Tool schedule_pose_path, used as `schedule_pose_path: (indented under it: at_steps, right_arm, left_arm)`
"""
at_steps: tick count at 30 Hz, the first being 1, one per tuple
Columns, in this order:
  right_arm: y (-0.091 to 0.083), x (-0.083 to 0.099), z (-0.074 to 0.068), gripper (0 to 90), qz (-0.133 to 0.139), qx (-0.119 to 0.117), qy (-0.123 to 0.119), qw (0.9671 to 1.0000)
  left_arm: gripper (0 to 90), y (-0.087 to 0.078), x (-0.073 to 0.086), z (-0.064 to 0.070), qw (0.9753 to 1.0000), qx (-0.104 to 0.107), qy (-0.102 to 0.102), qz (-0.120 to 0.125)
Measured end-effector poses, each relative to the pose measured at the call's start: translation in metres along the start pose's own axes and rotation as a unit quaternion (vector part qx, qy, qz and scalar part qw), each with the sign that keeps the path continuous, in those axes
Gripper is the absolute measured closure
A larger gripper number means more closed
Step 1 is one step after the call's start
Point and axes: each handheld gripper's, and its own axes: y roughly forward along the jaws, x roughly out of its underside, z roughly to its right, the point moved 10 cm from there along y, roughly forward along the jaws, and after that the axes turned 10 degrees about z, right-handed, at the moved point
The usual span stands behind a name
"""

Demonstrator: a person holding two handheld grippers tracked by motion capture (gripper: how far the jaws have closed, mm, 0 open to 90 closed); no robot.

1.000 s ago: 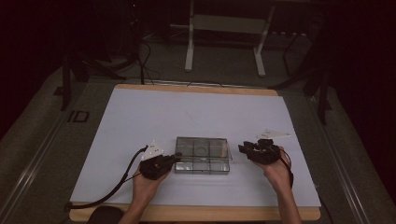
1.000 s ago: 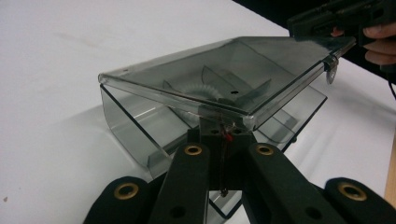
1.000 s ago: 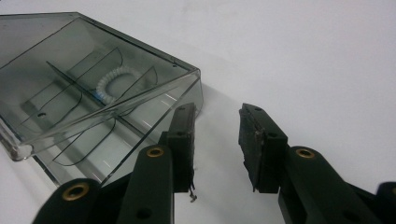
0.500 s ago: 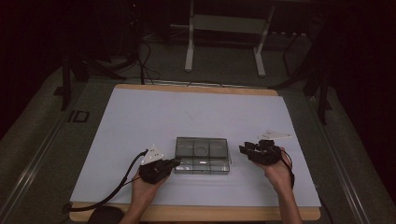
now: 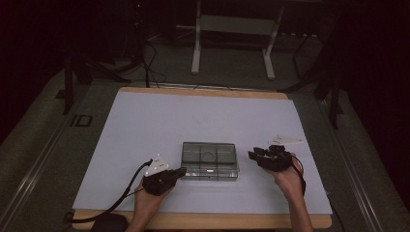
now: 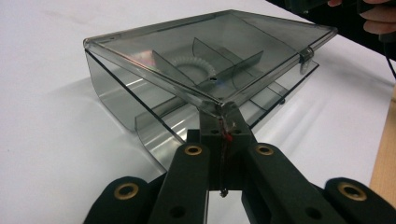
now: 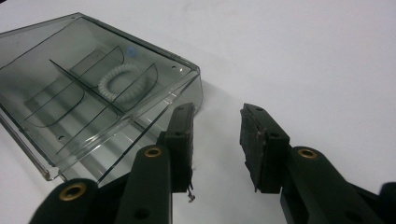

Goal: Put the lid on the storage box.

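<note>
Dim, murky high view with black surroundings; gripper views are brighter, with glare on the clear box (image 6: 205, 60).

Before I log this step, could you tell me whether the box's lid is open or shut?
Partly open: the left tool pinches the lid corner, lifted off the clear box base.

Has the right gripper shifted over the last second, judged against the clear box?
Yes. In the high view the right gripper has drawn slightly rightward from the clear box, leaving a wider strip of white table between them; its jaws stand open.
</note>
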Motion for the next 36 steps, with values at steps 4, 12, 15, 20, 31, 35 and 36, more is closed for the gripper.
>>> schedule_pose_path:
  at_steps: [4,12,15,20,31,35,36]
  right_arm:
    - [0.0,0.0,0.0,65.0,0.0,0.0,0.001,1.0]
    - [-0.001,0.0,0.0,64.9,0.001,-0.001,0.002,1.0]
    - [-0.001,0.0,0.0,64.9,0.001,0.0,0.004,1.0]
    - [-0.001,0.002,0.001,64.3,0.001,-0.002,0.005,1.0]
    - [0.0,0.003,0.0,64.3,-0.002,-0.002,0.005,1.0]
    - [-0.001,0.002,0.0,64.3,-0.001,-0.002,0.006,1.0]
    - [-0.001,0.002,0.0,64.2,-0.001,-0.003,0.005,1.0]
  left_arm:
    - [90.0,-0.003,0.001,0.0,1.0,-0.003,-0.001,0.003]
    - [90.0,-0.007,0.003,-0.001,0.9999,-0.002,0.012,0.0]
    - [90.0,-0.008,0.004,-0.001,0.9999,-0.002,0.012,0.003]
    - [90.0,-0.01,0.005,0.0,0.9998,0.001,0.017,0.004]
    - [89.7,-0.012,0.011,0.001,0.9997,0.002,0.022,-0.009]
    - [89.3,-0.013,0.012,-0.001,0.9997,0.0,0.023,-0.009]
    - [89.2,-0.013,0.012,-0.001,0.9996,0.001,0.025,-0.01]
